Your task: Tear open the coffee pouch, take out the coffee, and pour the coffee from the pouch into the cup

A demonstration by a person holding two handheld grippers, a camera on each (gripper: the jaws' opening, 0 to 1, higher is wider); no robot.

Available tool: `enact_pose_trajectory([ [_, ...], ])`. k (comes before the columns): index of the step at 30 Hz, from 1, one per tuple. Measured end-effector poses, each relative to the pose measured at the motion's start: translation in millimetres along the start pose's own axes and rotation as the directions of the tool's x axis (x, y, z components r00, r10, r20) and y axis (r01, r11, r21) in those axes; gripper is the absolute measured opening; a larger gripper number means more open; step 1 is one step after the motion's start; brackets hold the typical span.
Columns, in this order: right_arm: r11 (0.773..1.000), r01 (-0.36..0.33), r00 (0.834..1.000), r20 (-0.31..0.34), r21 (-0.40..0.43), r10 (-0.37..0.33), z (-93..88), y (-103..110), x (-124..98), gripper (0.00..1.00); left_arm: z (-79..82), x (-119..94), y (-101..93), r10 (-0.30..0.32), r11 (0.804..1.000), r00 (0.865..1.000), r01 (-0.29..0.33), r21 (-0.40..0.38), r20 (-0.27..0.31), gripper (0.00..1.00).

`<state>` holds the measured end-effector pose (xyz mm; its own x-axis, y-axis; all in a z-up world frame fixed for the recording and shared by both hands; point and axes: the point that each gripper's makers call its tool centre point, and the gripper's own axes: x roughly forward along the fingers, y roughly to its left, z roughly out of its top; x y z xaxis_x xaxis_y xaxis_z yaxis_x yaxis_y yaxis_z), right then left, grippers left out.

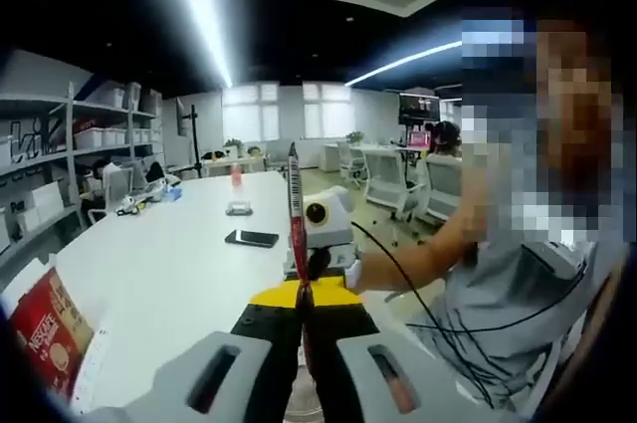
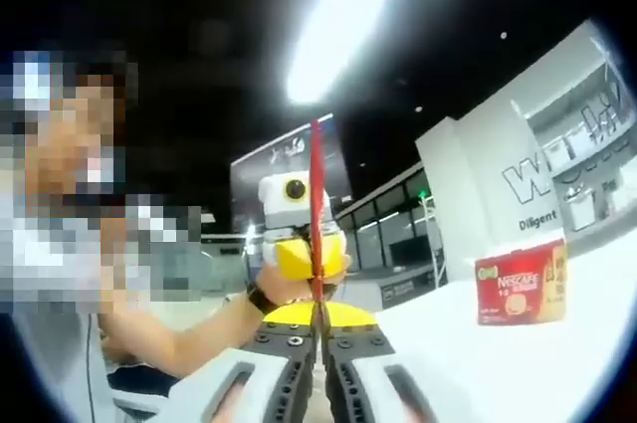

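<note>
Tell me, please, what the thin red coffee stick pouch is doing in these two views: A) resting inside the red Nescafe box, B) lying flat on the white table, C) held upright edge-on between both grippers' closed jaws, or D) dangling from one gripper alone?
C: the thin red coffee stick pouch stands upright, pinched by the left gripper in its own view and by the right gripper in its own.

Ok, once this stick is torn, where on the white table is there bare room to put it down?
The widest bare stretch of the white table lies between the red Nescafe box at its near-left edge and the black phone. The far end is crowded with small items. In the right gripper view, bare tabletop also lies below the box.
</note>
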<state>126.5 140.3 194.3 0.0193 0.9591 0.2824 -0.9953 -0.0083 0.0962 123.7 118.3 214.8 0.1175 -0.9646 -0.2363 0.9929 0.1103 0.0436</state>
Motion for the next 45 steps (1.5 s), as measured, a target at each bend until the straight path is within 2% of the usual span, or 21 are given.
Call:
enact_pose_trajectory([
  [3, 1.000, -0.008, 1.000, 0.005, -0.001, 0.008, 1.2, 1.0, -0.1, 0.03, 2.1, -1.0, -0.7, -0.005, 1.000, 1.000, 0.005, -0.003, 0.011, 0.04],
  [6, 1.000, -0.025, 1.000, 0.016, 0.013, 0.025, 2.8, 2.1, 0.2, 0.10, 3.5, -1.4, -2.3, -0.011, 1.000, 1.000, 0.011, -0.002, 0.014, 0.04],
  [9, 1.000, -0.026, 1.000, 0.003, 0.010, 0.026, 0.6, 2.4, 1.4, 0.03, 2.6, -0.7, -2.2, -0.011, 1.000, 1.000, 0.011, 0.001, 0.011, 0.04],
  [13, 1.000, -0.027, 1.000, 0.004, 0.009, 0.027, 0.5, 1.5, 1.6, 0.03, 2.2, 0.5, -2.0, -0.014, 1.000, 1.000, 0.014, -0.002, 0.010, 0.04],
  [16, 0.999, -0.036, 0.999, -0.002, 0.014, 0.036, 0.5, 2.6, 3.0, 0.14, 3.1, 1.0, -2.0, -0.015, 1.000, 1.000, 0.015, 0.000, 0.011, 0.04],
  [20, 0.999, -0.030, 0.999, -0.015, -0.012, 0.029, -1.4, 1.2, 2.9, 0.04, 2.6, 3.0, -2.0, -0.019, 1.000, 1.000, 0.019, -0.002, 0.007, 0.04],
  [24, 1.000, -0.029, 1.000, -0.010, 0.000, 0.029, -0.3, -0.5, 2.1, 0.06, 2.8, 3.4, -1.6, -0.015, 1.000, 1.000, 0.015, 0.002, 0.004, 0.04],
  [35, 0.999, -0.031, 0.999, -0.014, 0.013, 0.031, 0.4, -0.1, 1.1, 0.04, 2.1, 3.0, -1.2, -0.013, 1.000, 1.000, 0.013, 0.003, -0.004, 0.04],
  [38, 1.000, -0.030, 0.999, -0.012, 0.009, 0.030, 1.5, -0.1, 1.2, 0.07, 3.2, 2.2, -1.8, -0.017, 1.000, 1.000, 0.017, 0.002, 0.002, 0.04],
  [41, 0.999, -0.031, 0.999, -0.013, 0.006, 0.031, 1.4, 0.4, 1.1, 0.04, 3.1, 1.9, -1.9, -0.014, 1.000, 1.000, 0.014, 0.006, -0.001, 0.04],
  [45, 1.000, -0.030, 0.999, -0.015, 0.005, 0.030, 1.2, 0.6, 1.6, 0.05, 2.9, 1.2, -2.0, -0.012, 1.000, 1.000, 0.012, 0.009, -0.004, 0.04],
])
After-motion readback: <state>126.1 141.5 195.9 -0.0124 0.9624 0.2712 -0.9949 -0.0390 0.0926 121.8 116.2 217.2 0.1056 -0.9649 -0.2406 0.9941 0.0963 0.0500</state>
